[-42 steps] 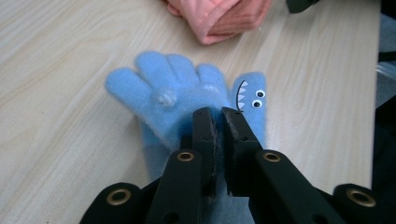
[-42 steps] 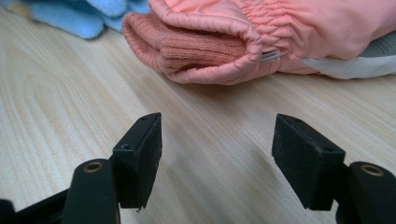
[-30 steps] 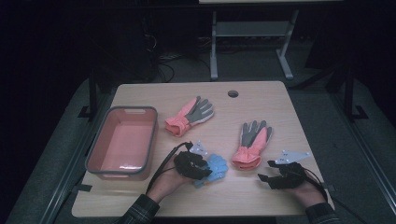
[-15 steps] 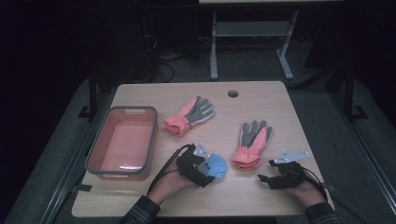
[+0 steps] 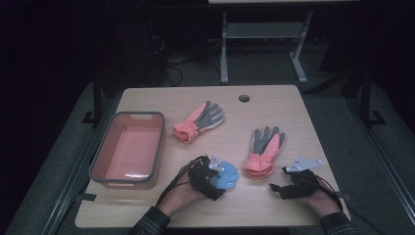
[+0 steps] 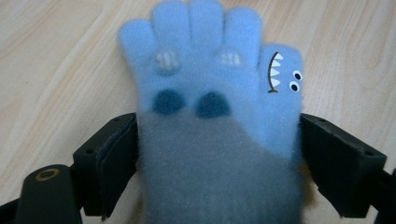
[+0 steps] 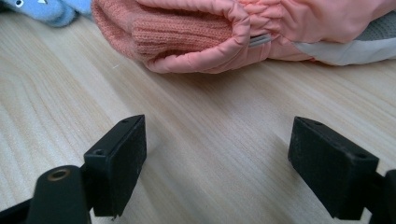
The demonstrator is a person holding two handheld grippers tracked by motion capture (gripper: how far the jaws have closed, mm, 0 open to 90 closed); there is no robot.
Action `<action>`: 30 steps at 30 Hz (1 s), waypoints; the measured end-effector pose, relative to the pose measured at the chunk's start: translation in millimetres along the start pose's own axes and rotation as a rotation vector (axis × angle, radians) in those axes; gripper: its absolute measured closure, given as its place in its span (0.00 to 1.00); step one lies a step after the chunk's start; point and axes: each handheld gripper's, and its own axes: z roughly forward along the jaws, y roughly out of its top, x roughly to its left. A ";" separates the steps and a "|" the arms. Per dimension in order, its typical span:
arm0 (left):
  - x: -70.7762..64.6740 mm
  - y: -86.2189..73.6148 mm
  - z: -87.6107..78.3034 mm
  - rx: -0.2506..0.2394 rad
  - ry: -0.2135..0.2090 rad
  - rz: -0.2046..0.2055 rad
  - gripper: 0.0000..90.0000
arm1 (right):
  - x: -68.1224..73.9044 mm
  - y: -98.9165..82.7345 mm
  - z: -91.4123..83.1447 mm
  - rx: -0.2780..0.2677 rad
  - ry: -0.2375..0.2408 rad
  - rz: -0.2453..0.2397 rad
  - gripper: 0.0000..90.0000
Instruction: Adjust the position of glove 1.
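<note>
Left gripper view is showing the fuzzy blue glove (image 6: 212,93) lying between the left gripper's (image 6: 215,154) spread jaws, which have just been opening — a release, seemingly. Right gripper (image 7: 217,163), empty, is widening toward the puffy coral glove (image 7: 224,32) on the table (image 7: 210,130) — closing on its knit cuff comes next.

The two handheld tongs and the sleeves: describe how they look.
Both tongs, left and right, are black, each with two blocky, flat-faced jaws and a brass-ringed hole near the left jaw's base. The right one carries a grey three-cornered plate. Black cables trail from the left. The sleeves look dark plaid.
</note>
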 end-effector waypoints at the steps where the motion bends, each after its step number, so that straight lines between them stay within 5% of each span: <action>1: -0.1 0.0 -0.1 -0.002 0.000 0.000 0.17 | 0.0 0.0 0.1 -0.001 0.000 0.000 0.21; 14: 1.0 -0.5 -4.7 -0.027 -0.009 0.016 0.44 | 0.1 -3.1 3.8 -0.040 -0.003 -0.005 0.15; 22: 4.5 0.0 -6.2 -0.041 -0.029 0.014 0.74 | 0.4 -3.2 4.6 -0.046 -0.001 -0.005 0.15; 30: 11.3 -2.5 -7.1 -0.064 -0.077 -0.025 0.81 | 0.7 -3.1 4.6 -0.043 0.000 -0.003 0.14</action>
